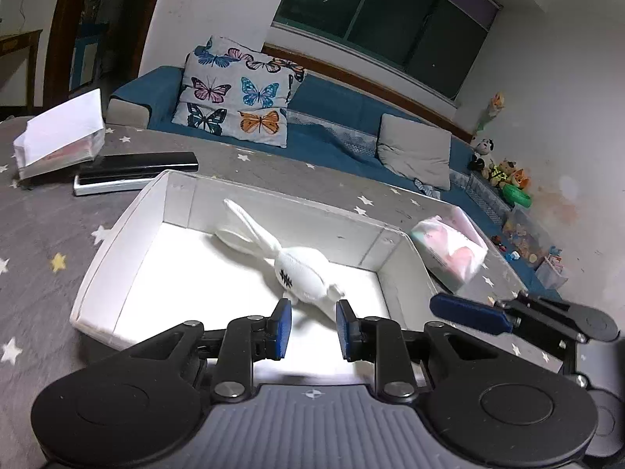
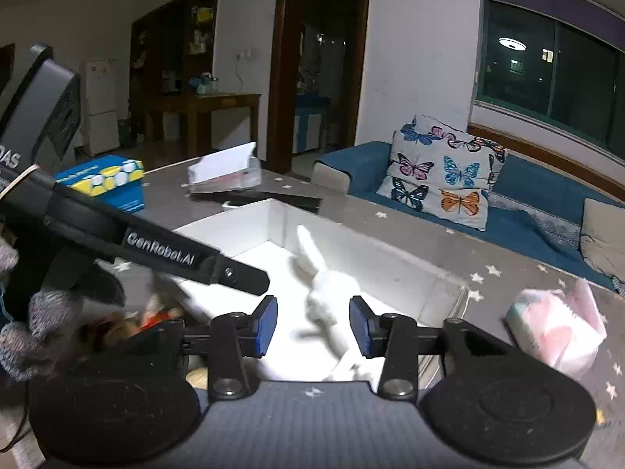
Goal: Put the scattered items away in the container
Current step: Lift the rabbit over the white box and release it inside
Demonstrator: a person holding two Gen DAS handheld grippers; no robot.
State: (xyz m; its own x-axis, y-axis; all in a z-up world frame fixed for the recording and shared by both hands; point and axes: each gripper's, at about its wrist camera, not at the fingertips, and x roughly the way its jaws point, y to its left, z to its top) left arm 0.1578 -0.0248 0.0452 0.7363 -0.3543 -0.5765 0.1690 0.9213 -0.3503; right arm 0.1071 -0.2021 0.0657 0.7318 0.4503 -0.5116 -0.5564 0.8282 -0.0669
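A white plush rabbit (image 1: 300,273) is seen inside the white box (image 1: 117,258), just ahead of the fingertips of the left gripper (image 1: 312,328). The fingers of this gripper are parted to a moderate gap and nothing is held between the blue pads (image 1: 283,326); the rear end of the toy lies close in front of the gap and a little to the right pad, but whether it is touched cannot be told. The long ears (image 1: 244,221) are stretched away from the fingers, toward the far wall of the box.

In the right wrist view the same rabbit (image 2: 326,293) is found ahead of the right gripper (image 2: 312,326), between the lines of its two fingers. These fingers are also held apart and are empty. The other gripper (image 2: 175,258) crosses from the left of this view.

The toy is judged to be light, soft and easily squeezed, not fragile and not slippery, because of its fabric. A hold across the round body is thought to be the most secure one; the thin ears and legs can be pinched too, but then the body is expected to swing. As it already lies in the container, little more is probably needed for it.

A pink tissue pack (image 1: 453,254) is seen beyond the right finger, outside the box on the starred cloth (image 1: 47,211).
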